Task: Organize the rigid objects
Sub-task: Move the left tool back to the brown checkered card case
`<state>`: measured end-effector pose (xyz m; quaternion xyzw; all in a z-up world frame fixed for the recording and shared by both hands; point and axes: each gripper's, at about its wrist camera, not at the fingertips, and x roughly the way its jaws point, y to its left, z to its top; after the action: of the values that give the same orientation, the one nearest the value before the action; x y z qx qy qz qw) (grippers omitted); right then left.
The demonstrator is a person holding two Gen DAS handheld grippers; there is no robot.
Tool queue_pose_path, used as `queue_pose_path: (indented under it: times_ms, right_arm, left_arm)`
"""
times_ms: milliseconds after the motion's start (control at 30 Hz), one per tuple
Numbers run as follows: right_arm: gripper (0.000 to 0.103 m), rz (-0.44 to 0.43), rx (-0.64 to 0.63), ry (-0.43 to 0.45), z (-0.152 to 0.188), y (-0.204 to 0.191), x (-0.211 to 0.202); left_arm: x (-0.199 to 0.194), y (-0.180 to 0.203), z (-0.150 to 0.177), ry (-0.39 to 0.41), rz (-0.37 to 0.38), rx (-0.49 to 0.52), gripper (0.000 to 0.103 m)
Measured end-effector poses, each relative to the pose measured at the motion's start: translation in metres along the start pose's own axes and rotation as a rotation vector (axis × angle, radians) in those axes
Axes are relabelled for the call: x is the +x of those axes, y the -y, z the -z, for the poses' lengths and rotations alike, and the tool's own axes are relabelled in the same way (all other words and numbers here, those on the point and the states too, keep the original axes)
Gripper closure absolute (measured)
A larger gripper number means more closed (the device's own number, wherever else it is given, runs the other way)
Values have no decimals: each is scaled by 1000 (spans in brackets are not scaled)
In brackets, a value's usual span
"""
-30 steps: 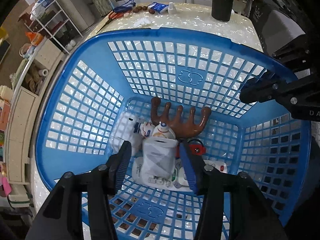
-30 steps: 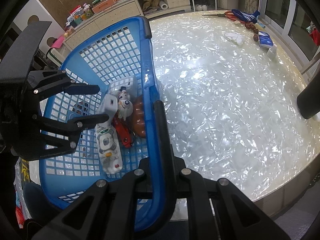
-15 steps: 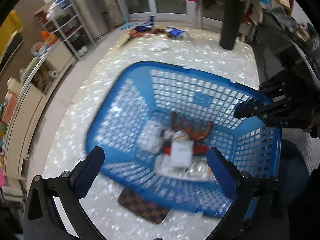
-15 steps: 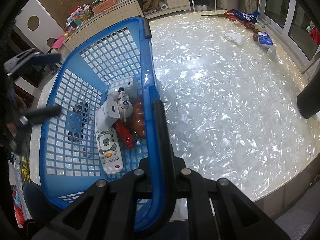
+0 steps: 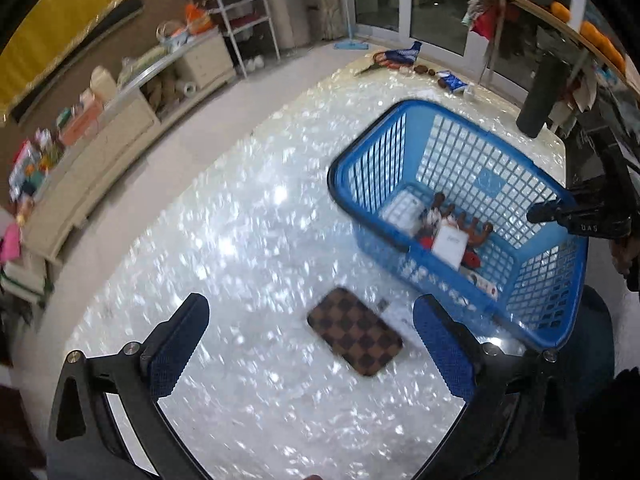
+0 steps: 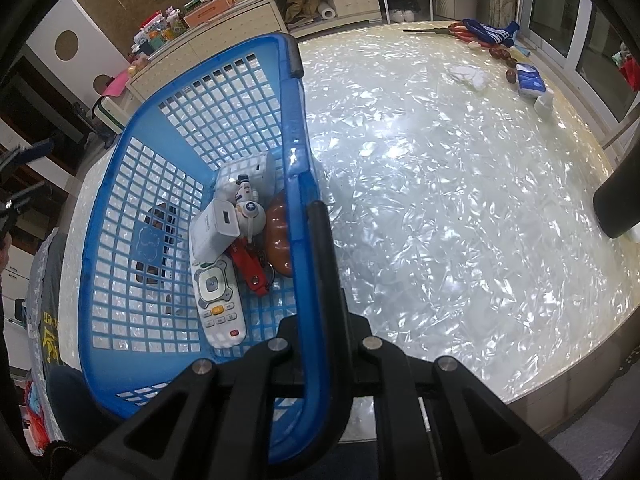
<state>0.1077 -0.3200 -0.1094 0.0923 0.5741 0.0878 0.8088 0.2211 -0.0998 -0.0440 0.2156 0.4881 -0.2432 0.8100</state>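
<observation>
Blue basket [image 6: 292, 128]: one remote [image 6: 218, 300], one charger [image 6: 214, 230]; right gripper [image 6: 316, 280] clamps rim; left gripper [image 5: 308, 340] open.

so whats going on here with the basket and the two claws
A person is tidying small hard items into a blue basket on a pearly table. The right claw is clamped on the basket's rim. Inside lie a white remote, a white charger block, a red tool and a brown antler piece. The left claw hangs open above a checkered wallet lying on the table beside the basket.
</observation>
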Motion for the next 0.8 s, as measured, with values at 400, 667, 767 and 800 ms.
queue_pose_path:
  times_ms: [400, 667, 767, 800]
  right_arm:
    - [96, 7, -2, -1, -1, -2, 0]
    - [96, 2, -4, -3, 0, 0, 1]
    - [96, 5, -7, -2, 0, -1, 0]
    - [96, 3, -7, -2, 0, -1, 0]
  left_arm:
    - [65, -7, 42, -152, 111, -249, 1]
    - [102, -11, 53, -203, 134, -443, 1]
    - [115, -13, 56, -209, 152, -510, 1]
    - [120, -13, 56, -215, 148, -526, 1]
